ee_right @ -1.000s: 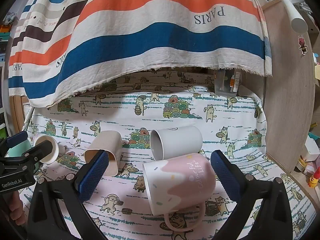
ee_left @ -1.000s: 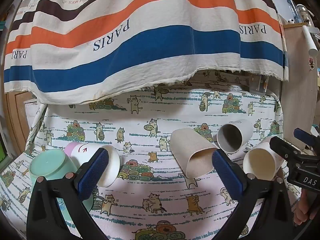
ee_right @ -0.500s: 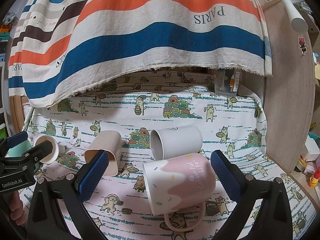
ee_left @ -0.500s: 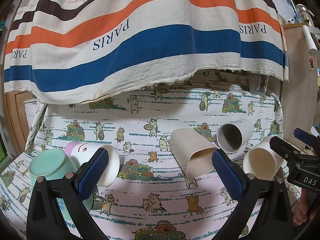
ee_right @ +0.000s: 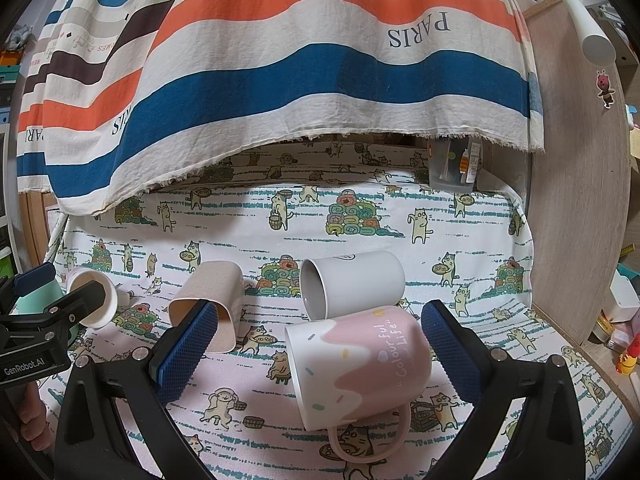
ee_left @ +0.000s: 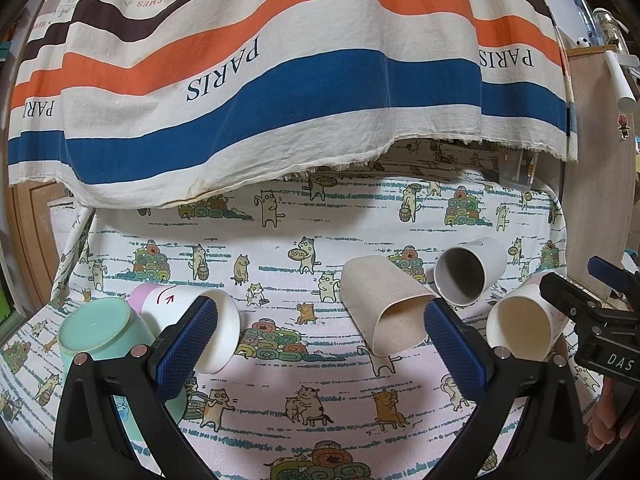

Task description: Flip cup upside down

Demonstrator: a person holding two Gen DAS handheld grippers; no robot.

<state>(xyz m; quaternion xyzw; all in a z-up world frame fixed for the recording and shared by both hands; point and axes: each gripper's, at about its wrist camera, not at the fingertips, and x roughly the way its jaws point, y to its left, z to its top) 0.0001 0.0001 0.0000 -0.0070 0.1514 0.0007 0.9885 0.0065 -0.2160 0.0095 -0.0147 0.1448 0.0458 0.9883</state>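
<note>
Several cups lie on their sides on a cat-print cloth. A pink-and-white mug [ee_right: 360, 364] with a handle lies between the wide-open jaws of my right gripper [ee_right: 316, 350], untouched; it also shows in the left wrist view [ee_left: 520, 326]. A grey cup [ee_right: 352, 282] and a beige cup [ee_right: 208, 300] lie behind it. In the left wrist view my left gripper [ee_left: 320, 344] is open and empty above the cloth, with the beige cup [ee_left: 384, 312] by its right finger and a white paper cup [ee_left: 192, 320] by its left finger. A mint cup [ee_left: 98, 330] stands upside down at far left.
A striped "PARIS" cloth [ee_left: 280, 80] hangs over the back of the table. A wooden panel [ee_right: 576, 200] stands on the right, with small items beyond it. A clear box [ee_right: 452, 168] sits at the back right.
</note>
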